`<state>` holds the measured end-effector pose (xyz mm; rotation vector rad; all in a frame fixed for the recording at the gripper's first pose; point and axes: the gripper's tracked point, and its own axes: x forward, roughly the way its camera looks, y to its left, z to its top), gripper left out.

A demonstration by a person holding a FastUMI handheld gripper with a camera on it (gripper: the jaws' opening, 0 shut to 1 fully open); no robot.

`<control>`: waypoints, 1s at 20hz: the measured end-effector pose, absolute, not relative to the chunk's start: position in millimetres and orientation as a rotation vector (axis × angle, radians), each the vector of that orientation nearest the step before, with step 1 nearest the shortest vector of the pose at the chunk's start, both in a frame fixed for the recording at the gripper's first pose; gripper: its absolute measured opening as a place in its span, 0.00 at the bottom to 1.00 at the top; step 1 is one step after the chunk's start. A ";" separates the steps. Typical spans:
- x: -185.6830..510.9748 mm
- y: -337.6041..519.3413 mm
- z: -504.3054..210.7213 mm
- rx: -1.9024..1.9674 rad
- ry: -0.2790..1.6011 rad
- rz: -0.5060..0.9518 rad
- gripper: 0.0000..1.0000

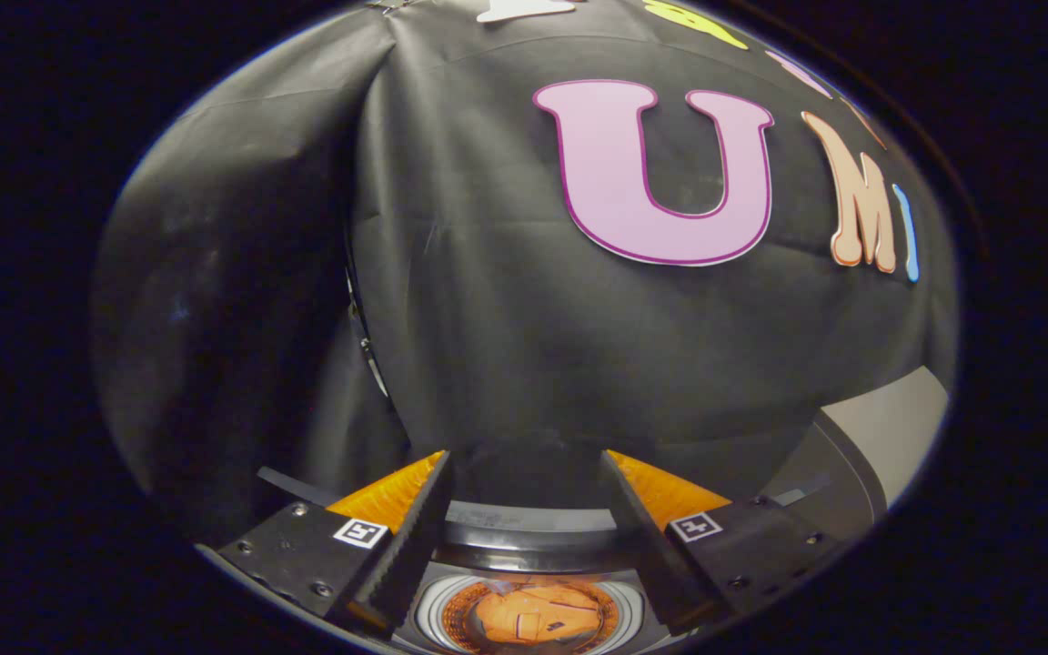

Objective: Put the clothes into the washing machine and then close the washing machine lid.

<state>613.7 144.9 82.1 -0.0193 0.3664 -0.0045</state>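
My gripper [524,459] is open, its two fingers spread wide with nothing between them, raised above the washing machine. Below and between the fingers lies the machine's round drum opening [533,550]. An orange garment [538,617] rests down inside the drum. To the right of the fingers stands the raised grey lid [861,437], tilted up. The fingertips point toward the black cloth wall beyond the machine.
The black cloth wall [506,318] hangs close behind the machine, with a fold and a metal edge [362,337] at its left.
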 end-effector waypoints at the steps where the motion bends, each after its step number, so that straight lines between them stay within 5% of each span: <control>1: 613.4 144.4 81.7 -0.019 0.371 0.000 0.97; 20: 614.4 143.0 79.8 -0.031 0.442 0.033 0.96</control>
